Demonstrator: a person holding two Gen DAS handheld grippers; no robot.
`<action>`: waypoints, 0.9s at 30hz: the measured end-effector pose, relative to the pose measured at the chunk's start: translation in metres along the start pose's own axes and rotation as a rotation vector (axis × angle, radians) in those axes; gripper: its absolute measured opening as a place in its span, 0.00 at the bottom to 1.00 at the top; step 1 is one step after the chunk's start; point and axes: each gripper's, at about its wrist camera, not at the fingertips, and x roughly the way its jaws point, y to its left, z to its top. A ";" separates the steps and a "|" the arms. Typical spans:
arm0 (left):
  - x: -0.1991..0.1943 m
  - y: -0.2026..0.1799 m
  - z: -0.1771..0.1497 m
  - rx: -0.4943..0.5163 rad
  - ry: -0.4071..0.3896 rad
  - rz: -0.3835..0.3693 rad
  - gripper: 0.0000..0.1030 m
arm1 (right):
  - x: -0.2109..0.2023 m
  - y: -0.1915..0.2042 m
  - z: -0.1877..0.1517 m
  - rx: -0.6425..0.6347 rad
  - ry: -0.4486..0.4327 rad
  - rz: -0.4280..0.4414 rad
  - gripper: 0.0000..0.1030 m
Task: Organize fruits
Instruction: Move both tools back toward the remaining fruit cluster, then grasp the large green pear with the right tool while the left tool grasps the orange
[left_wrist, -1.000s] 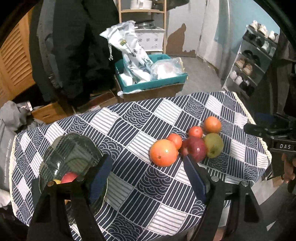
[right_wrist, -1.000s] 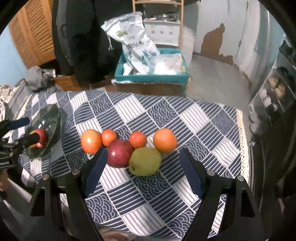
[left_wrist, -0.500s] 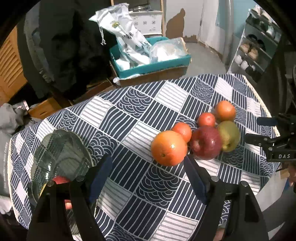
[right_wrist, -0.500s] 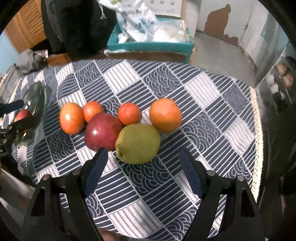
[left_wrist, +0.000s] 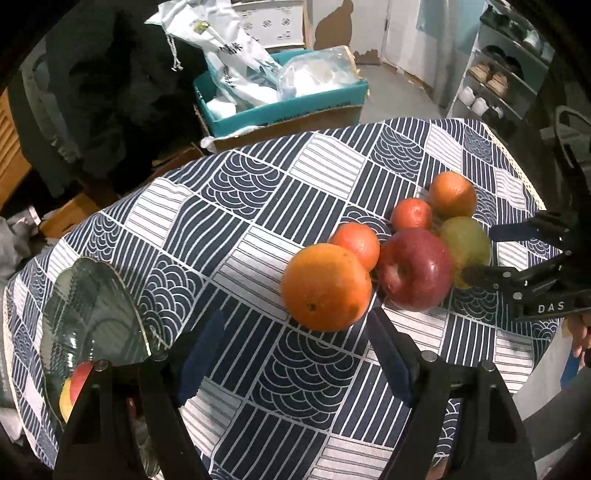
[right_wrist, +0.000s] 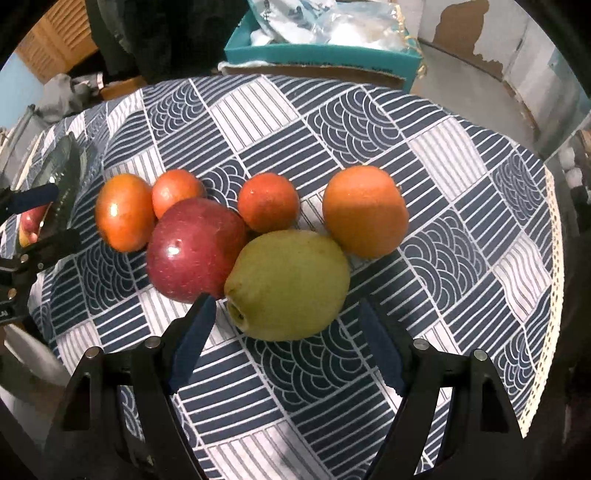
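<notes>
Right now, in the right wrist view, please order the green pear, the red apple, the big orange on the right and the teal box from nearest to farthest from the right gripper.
1. green pear, just ahead of the open right gripper, centre.
2. red apple, left of the pear, touching it.
3. big orange, behind the pear, right.
4. teal box, beyond the table's far edge.

open right tongs (right_wrist: 284, 343) hover just before the green pear (right_wrist: 288, 284).
</notes>
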 end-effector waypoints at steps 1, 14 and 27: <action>0.002 0.000 0.000 0.002 0.002 -0.002 0.78 | 0.004 -0.001 0.000 0.001 0.009 0.005 0.77; 0.037 0.000 0.010 -0.036 0.061 -0.097 0.79 | 0.021 -0.019 -0.007 0.060 0.012 0.136 0.76; 0.060 -0.010 0.014 -0.043 0.094 -0.116 0.81 | 0.006 -0.032 -0.025 0.126 -0.019 -0.076 0.77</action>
